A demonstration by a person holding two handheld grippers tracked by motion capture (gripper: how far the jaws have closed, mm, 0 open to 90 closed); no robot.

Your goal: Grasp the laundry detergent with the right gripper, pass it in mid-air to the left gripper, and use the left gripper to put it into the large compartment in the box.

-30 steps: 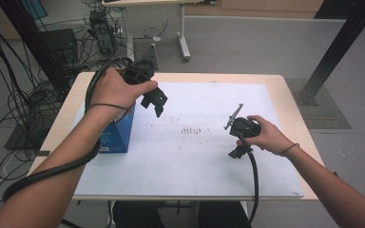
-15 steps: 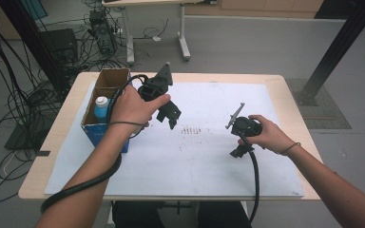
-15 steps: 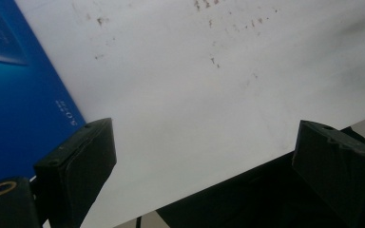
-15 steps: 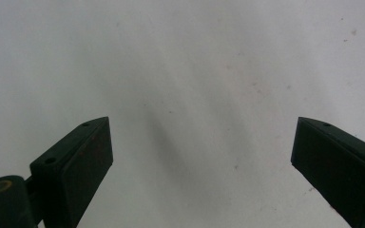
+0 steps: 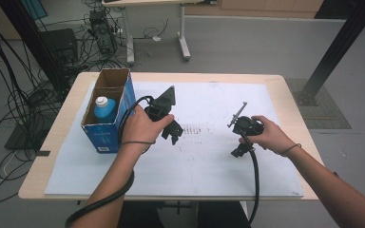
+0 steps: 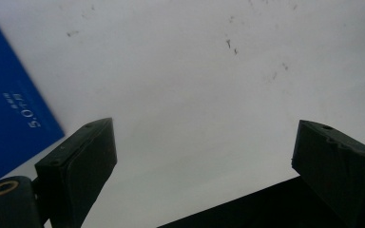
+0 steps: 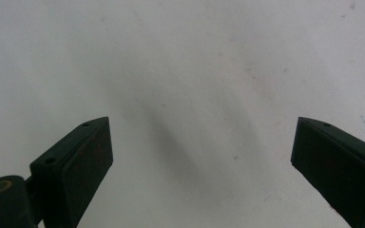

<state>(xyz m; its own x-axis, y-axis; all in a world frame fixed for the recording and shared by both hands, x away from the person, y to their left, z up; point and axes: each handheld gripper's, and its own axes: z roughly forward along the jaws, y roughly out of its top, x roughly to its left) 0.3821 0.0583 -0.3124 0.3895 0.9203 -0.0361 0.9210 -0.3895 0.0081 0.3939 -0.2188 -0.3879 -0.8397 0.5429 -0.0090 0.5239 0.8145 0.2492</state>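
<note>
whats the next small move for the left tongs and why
Probably swing the left tongs back toward the open blue box and raise them over its rim. They are open and empty above the white sheet, just beside the box, and the blue bottle standing inside looks like the one thing to grasp. The right tongs are also open but lie farther away.

matt white paper sheet (image 5: 209, 156), cardboard box (image 5: 108, 111)

The blue box (image 6: 9, 118), to the left of the left hand-held gripper (image 6: 204, 166), bears white print reading roughly "5.0". The smaller characters beside it are too blurred to read.
</note>
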